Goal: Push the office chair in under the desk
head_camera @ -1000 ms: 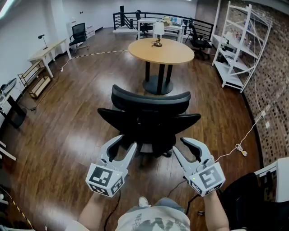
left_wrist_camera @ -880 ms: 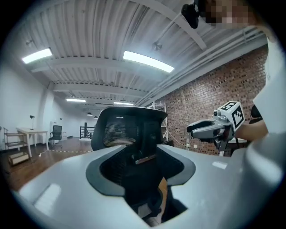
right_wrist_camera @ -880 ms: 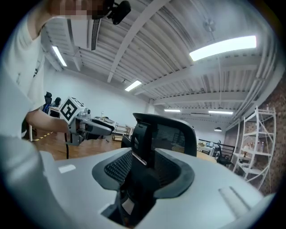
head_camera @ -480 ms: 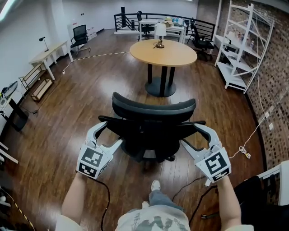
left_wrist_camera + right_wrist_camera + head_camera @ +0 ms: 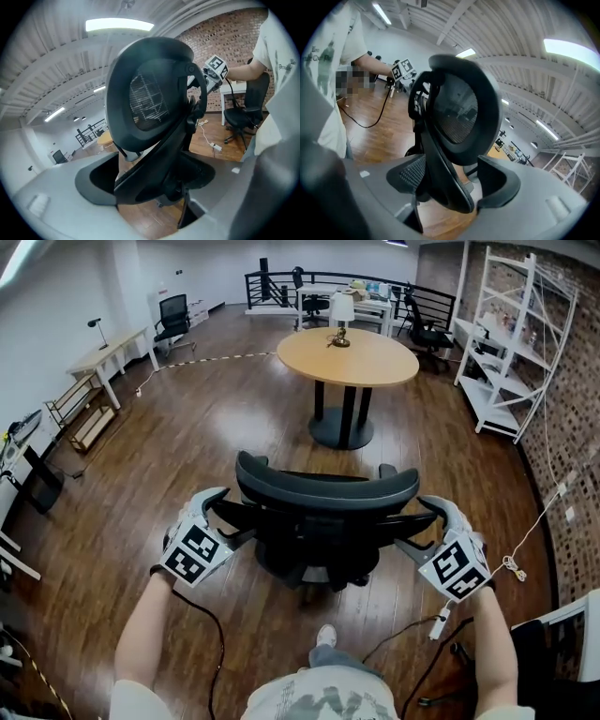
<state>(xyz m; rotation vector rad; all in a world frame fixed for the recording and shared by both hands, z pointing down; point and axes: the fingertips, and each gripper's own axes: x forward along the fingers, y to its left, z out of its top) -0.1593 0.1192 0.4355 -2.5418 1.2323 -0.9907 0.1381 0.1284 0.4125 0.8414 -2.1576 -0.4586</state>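
The black office chair stands on the wood floor with its back to me, short of the round wooden table. My left gripper is at the left edge of the backrest and my right gripper at the right edge. Both jaws have just been opening and stand wide. In the left gripper view a bar of the chair's back frame runs between the left gripper's jaws, with the mesh backrest above. In the right gripper view the frame bar runs between the right gripper's jaws. Neither grips it.
A lamp stands on the round table. White shelving lines the brick wall at right. A cable with a power strip lies on the floor at right. Desks line the left wall. Another black chair stands behind me.
Both grippers moved forward and apart, from behind the chair to either side of its backrest. They rolled, and their jaws opened wider around the back frame.
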